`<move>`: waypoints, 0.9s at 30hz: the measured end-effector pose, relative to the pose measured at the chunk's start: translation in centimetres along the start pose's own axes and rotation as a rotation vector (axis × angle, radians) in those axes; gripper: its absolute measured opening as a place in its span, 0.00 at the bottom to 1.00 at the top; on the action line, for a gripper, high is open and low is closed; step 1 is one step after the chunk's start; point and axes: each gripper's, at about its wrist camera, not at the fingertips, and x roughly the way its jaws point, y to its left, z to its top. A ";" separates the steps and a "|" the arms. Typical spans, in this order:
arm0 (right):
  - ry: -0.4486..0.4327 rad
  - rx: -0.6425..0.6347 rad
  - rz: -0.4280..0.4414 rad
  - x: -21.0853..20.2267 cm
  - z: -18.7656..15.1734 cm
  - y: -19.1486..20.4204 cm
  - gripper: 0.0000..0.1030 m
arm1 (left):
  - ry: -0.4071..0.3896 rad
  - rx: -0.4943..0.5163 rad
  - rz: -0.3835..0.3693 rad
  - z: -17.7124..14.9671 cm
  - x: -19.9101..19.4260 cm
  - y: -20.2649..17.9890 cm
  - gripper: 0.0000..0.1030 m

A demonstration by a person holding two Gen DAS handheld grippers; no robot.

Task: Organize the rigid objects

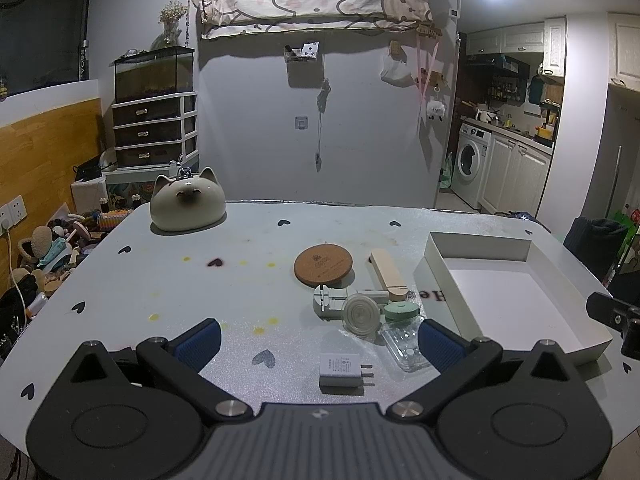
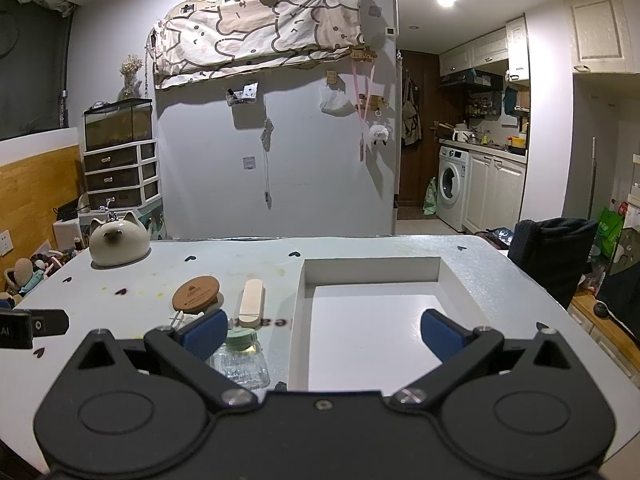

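Observation:
A white tray [image 1: 444, 258] lies on the table at the right; it also shows in the right wrist view [image 2: 298, 320]. Left of it lie a round cork coaster [image 1: 324, 266], a wooden stick case [image 1: 388, 274], a white tool [image 1: 332, 302], a ribbed round lid [image 1: 362, 314], a green disc [image 1: 401, 311], a clear plastic case [image 1: 402, 346] and a white charger plug [image 1: 342, 369]. My left gripper [image 1: 320, 340] is open above the charger. My right gripper [image 2: 322, 332] is open and empty over the tray's near left edge.
A ceramic cat-shaped pot [image 1: 186, 204] stands at the table's far left corner. A dark chair back [image 2: 552, 256] stands past the table's right edge. The right gripper's body [image 1: 616, 318] shows at the right edge of the left wrist view.

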 end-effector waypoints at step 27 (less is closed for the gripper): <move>-0.001 0.001 0.000 -0.1 0.0 -0.1 1.00 | 0.002 0.001 -0.001 0.0 0.2 0.0 1.00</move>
